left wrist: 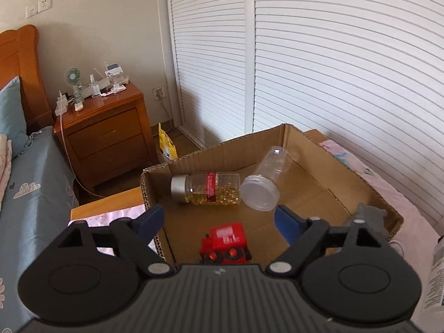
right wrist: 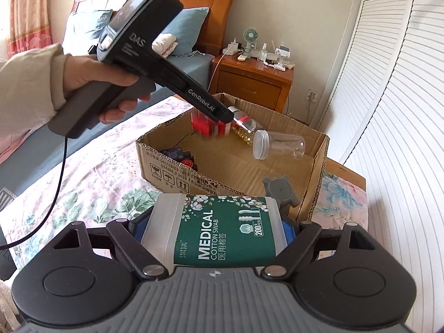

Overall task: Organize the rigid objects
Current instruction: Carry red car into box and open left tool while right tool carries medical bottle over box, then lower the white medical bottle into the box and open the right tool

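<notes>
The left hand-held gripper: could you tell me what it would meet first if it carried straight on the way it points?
Probably the capsule bottle lying in the cardboard box; the red toy sits lower, though depth is unclear.

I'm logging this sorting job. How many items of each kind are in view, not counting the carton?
clear containers: 2, capsule bottle and empty jar
red toy: 1
grey piece: 1
dark item: 1
swab tub: 1
Total: 6

An open brown cardboard box (right wrist: 319, 163) sits on the floral-sheeted bed (right wrist: 91, 183). Inside it, a clear capsule bottle with a silver cap (left wrist: 206, 188) lies beside an empty clear plastic jar (left wrist: 266, 181), with a red blocky toy (left wrist: 226, 244) nearer the left-wrist camera.
</notes>
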Action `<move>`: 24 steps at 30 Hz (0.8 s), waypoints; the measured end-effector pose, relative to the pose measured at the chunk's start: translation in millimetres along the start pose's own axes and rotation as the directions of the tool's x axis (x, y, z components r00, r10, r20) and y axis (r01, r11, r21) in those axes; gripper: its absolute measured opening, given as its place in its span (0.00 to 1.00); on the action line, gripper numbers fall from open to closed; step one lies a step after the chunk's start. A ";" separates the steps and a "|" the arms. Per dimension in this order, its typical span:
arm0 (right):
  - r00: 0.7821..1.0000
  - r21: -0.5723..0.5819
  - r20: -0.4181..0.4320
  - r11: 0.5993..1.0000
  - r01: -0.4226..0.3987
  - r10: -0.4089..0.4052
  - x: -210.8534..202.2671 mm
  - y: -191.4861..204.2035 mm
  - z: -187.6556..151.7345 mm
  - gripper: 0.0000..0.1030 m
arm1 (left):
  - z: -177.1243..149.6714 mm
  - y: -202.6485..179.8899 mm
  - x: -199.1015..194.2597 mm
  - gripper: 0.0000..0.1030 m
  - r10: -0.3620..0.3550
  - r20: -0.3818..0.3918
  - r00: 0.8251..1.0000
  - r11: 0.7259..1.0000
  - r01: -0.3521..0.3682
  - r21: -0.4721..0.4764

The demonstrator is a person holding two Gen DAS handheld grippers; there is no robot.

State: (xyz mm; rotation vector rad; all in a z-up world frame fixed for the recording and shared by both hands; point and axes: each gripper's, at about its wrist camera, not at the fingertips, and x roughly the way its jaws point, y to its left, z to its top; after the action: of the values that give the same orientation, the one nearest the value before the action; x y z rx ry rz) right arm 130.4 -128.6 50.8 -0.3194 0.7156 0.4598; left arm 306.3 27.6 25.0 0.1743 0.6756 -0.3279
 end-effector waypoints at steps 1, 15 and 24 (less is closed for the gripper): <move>1.000 0.001 0.000 1.000 0.000 0.000 0.3 -0.7 -0.4 0.85 | -2.8 0.3 -0.6 0.85 -0.001 -0.009 1.000 1.000 0.001 -0.002; 1.000 0.053 0.027 0.999 0.002 -0.004 4.2 -22.7 19.7 0.85 | -50.0 -23.6 -83.7 0.99 0.029 0.029 0.999 1.000 -0.029 -0.010; 0.998 0.088 0.009 0.994 0.060 -0.061 36.1 -54.0 66.7 0.85 | -93.3 -36.5 -111.0 0.99 0.095 -0.029 0.995 0.992 -0.097 -0.081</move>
State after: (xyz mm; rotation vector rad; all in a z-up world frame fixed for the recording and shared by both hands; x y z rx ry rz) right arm 218.5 -135.4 80.2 -0.2545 0.7106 0.3717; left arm 157.8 44.7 22.1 0.1320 0.7020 -0.2057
